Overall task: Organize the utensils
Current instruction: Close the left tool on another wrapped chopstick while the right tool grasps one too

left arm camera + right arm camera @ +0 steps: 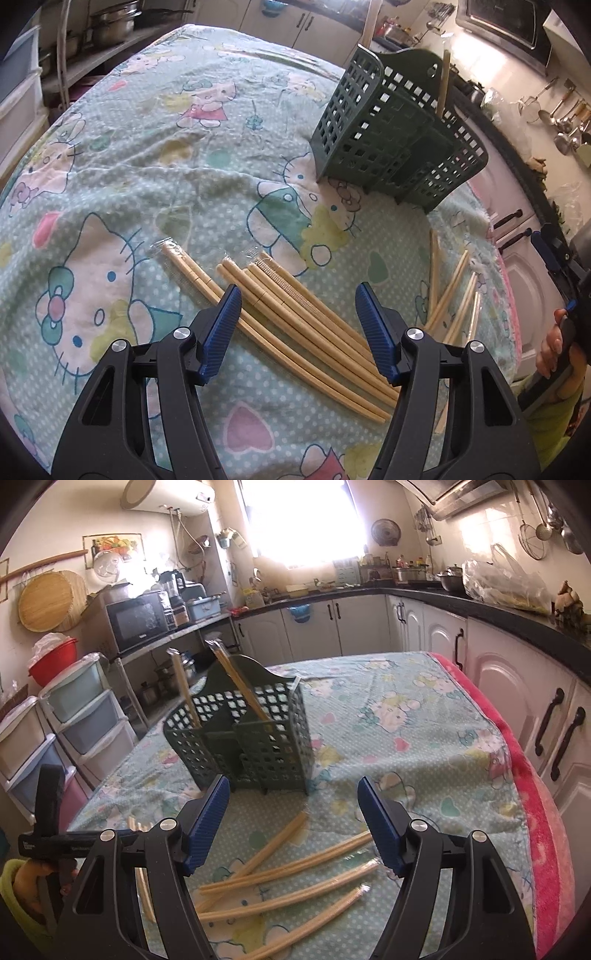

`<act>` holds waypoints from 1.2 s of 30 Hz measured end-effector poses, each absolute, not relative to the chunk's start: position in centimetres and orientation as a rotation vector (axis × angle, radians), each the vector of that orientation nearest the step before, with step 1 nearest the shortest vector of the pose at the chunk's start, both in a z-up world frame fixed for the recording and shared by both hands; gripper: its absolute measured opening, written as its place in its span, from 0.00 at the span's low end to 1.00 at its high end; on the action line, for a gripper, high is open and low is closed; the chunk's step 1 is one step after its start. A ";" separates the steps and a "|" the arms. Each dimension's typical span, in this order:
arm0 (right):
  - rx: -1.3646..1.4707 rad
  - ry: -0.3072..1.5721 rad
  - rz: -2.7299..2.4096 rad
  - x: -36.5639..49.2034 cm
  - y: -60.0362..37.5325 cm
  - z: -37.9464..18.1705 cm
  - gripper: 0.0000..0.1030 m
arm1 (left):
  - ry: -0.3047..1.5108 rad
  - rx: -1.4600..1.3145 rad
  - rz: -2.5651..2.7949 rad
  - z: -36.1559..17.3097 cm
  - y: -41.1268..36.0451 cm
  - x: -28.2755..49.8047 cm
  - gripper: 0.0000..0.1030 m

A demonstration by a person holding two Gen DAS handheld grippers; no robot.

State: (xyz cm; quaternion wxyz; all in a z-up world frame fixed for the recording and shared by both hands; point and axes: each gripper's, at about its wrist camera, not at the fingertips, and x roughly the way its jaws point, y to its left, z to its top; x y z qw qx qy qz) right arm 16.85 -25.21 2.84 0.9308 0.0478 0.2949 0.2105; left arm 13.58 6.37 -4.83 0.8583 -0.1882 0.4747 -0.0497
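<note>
Left gripper (297,314) poised over a bundle of chopsticks (295,321) near the table's front edge, blue pads apart and gripping nothing, the sticks lying on the cloth between and beneath them. Right gripper (293,819) likewise wide apart, empty, above a looser scatter of wrapped chopsticks (295,871) fanned out toward the table's right edge (some still in clear sleeves). A hand (554,350) seen at the right rim of the left view, wrapped round the other tool's handle. Cartoon-cat tablecloth (406,720) covering the whole table, a pink towel (532,794) running along its right edge. Farther back, toward the middle of the table, green lattice utensil holder (243,734) upright on the cloth, two chopstick pairs (236,679) leaning out of its compartments. Beyond the table, kitchen counter (480,605) and cabinets.
</note>
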 end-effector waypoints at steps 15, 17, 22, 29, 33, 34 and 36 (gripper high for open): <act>0.126 0.626 0.389 17.2 -27.3 1.6 0.67 | 1.051 -0.416 -0.064 -5.7 6.3 16.6 0.63; 0.131 0.630 0.385 17.5 -27.6 1.5 0.67 | 1.040 -0.422 -0.062 -5.7 6.4 16.7 0.63; 0.138 0.661 0.367 18.2 -27.9 0.7 0.67 | 1.009 -0.470 -0.050 -6.0 7.7 16.7 0.36; 0.131 0.791 0.359 20.1 -28.1 -1.5 0.65 | 0.995 -0.525 -0.025 -6.6 9.3 17.0 0.25; 0.152 0.857 0.372 21.0 -28.1 -3.0 0.59 | 0.989 -0.526 -0.018 -6.6 9.5 17.4 0.24; 0.155 0.869 0.375 21.3 -28.0 -3.3 0.59 | 0.989 -0.532 -0.019 -6.7 9.6 17.4 0.23; 0.160 0.889 0.370 21.8 -27.9 -3.8 0.58 | 0.987 -0.548 -0.019 -6.7 9.9 17.6 0.22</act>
